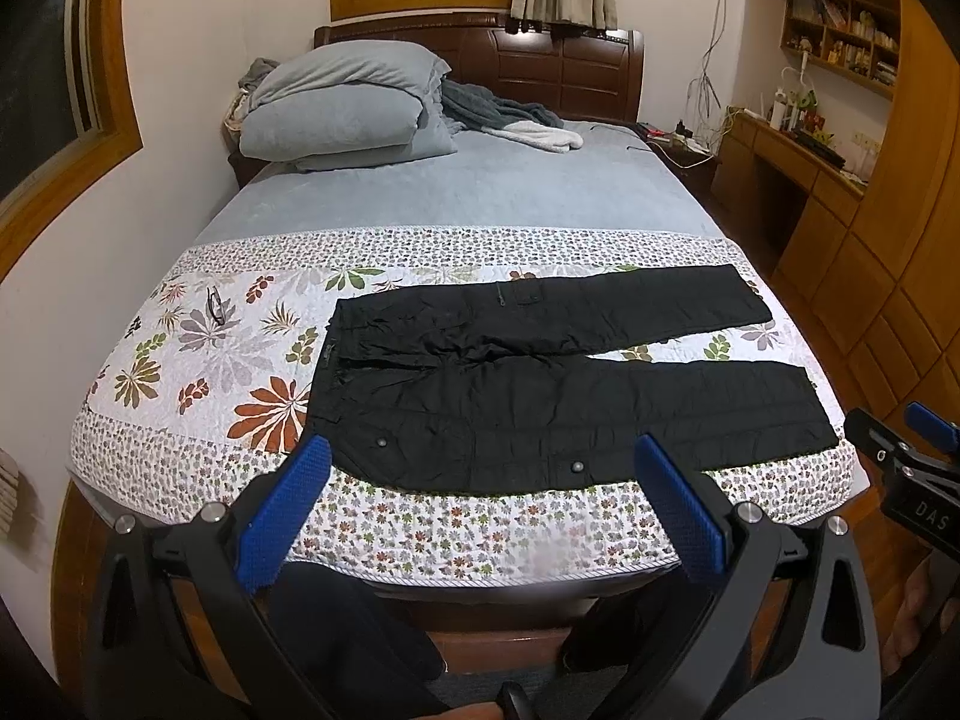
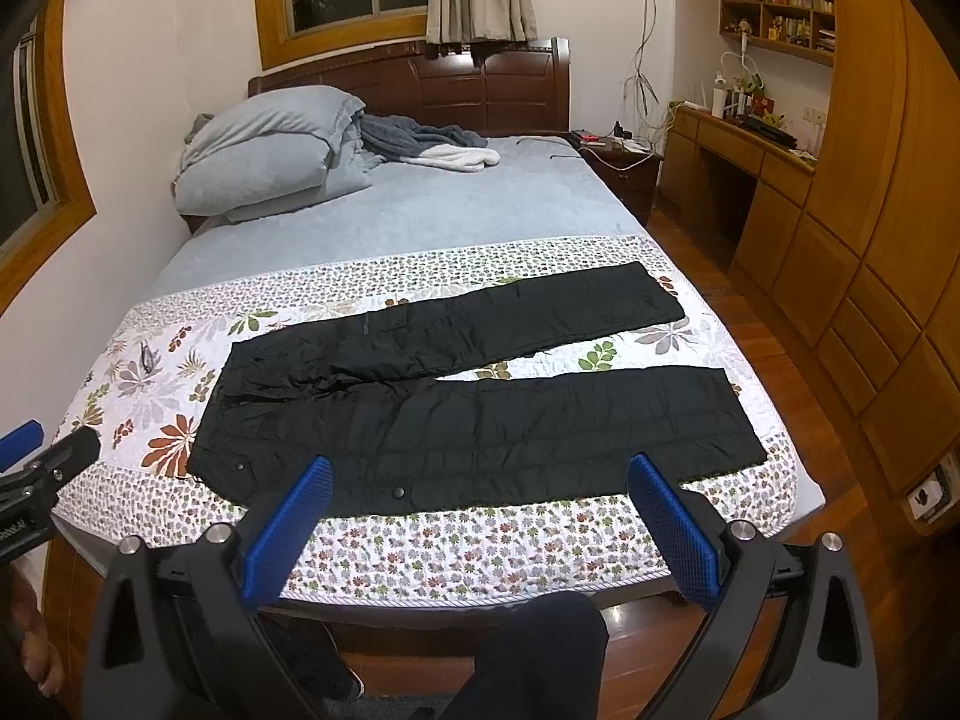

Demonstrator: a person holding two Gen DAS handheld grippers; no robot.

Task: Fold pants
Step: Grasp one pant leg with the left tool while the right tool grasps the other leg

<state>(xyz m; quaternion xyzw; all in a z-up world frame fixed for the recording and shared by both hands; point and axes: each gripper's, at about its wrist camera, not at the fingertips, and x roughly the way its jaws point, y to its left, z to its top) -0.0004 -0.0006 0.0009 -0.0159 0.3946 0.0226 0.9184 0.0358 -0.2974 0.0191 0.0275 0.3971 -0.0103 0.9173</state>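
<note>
Both the left tongs (image 1: 480, 483) and right tongs (image 2: 480, 486) gape wide, empty, above the bed's (image 1: 480, 192) near edge, where black pants (image 1: 540, 384) lie flat.

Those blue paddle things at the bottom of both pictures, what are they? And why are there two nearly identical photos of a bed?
The blue paddles are the fingers of two hand-held grippers; no robot is here, a person holds one in each hand. Each gripper carries a wide-angle camera that looks forward between its fingers, so one picture comes from the left gripper and the other from the right gripper. That is why the views nearly match, and why each shows a bit of the other gripper at its edge. Both grippers are open and hold nothing. They hover at the foot of the bed. On the flowered quilt lie black pants, spread flat and unfolded, waist to the left, legs to the right. Pillows and a rumpled blanket sit by the headboard.
</note>
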